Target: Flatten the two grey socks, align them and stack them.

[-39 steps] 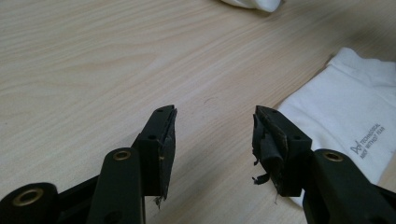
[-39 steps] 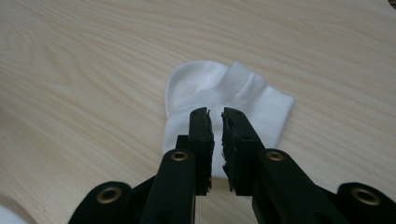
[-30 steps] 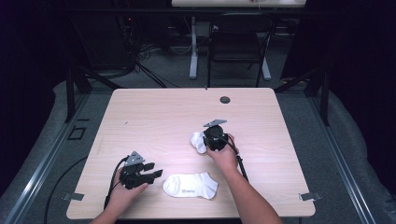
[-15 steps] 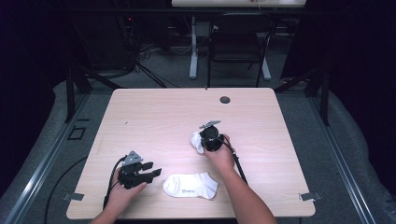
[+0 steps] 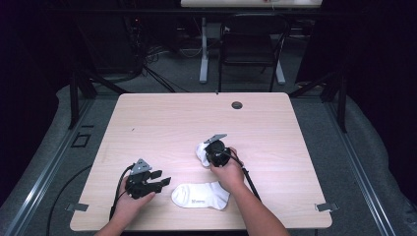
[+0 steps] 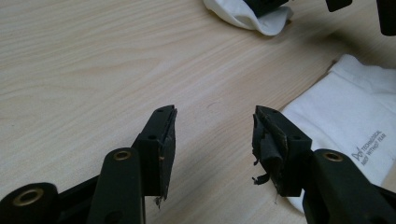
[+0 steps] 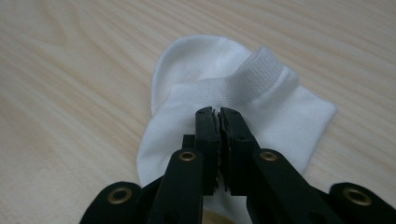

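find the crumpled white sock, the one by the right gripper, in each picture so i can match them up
High view: the crumpled sock lies mid-table, just left of the right gripper.
Left gripper view: a white bunch at the top edge, right of centre.
Right gripper view: centre frame, under the shut jaws.
Shared landmark: the light wood table, on which it rests in all three.

The right gripper covers most of the bunched sock; the flat sock runs off-frame.

Two white socks lie apart on the table.
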Motion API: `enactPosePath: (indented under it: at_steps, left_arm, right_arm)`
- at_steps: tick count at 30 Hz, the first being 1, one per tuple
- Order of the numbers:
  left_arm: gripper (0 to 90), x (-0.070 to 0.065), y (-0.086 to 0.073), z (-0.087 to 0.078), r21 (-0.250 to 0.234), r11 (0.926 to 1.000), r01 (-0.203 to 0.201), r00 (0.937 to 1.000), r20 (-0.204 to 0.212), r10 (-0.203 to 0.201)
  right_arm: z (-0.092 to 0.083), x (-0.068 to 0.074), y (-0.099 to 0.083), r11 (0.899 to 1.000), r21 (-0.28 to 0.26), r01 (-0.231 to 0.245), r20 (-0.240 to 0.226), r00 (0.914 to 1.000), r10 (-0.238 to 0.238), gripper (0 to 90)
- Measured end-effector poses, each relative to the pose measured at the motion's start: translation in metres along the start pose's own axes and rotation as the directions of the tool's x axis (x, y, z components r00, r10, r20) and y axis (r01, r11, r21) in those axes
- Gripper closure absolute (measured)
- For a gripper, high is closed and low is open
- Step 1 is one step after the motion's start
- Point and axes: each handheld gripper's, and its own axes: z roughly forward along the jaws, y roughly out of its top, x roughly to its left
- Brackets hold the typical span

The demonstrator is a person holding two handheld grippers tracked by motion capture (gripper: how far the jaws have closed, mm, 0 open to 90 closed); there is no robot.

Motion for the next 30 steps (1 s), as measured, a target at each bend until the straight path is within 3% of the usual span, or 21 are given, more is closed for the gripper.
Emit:
enactPosePath:
  at_steps: [5,14,25,27,30]
  left_arm:
    - [49.8,-0.001,-0.001,-0.001,0.010,0.9999,-0.006,1.0000,0.001,0.006]
    - [50.2,-0.003,-0.001,0.000,0.006,0.9999,-0.015,0.9998,-0.013,0.015]
    - [59.8,-0.005,0.009,0.005,0.015,0.9999,-0.001,1.0000,0.005,0.001]
    - [60.5,-0.008,0.009,0.008,0.027,0.9993,-0.024,0.9997,0.002,0.024]
    - [60.6,-0.010,0.009,0.007,0.028,0.9982,-0.052,0.9986,-0.010,0.053]
  right_arm:
    - [-0.002,0.011,-0.003,0.999,0.001,0.033,-0.047,0.9984,-0.033,86.6]
    - [-0.004,0.026,-0.005,0.997,-0.001,0.078,-0.088,0.9931,-0.078,87.1]
    - [-0.008,0.035,-0.010,0.994,0.000,0.112,-0.145,0.9832,-0.111,87.6]
    - [-0.009,0.036,-0.010,0.991,0.004,0.134,-0.142,0.9810,-0.132,86.3]
    - [-0.014,0.036,-0.009,0.992,-0.024,0.120,-0.109,0.9865,-0.122,83.6]
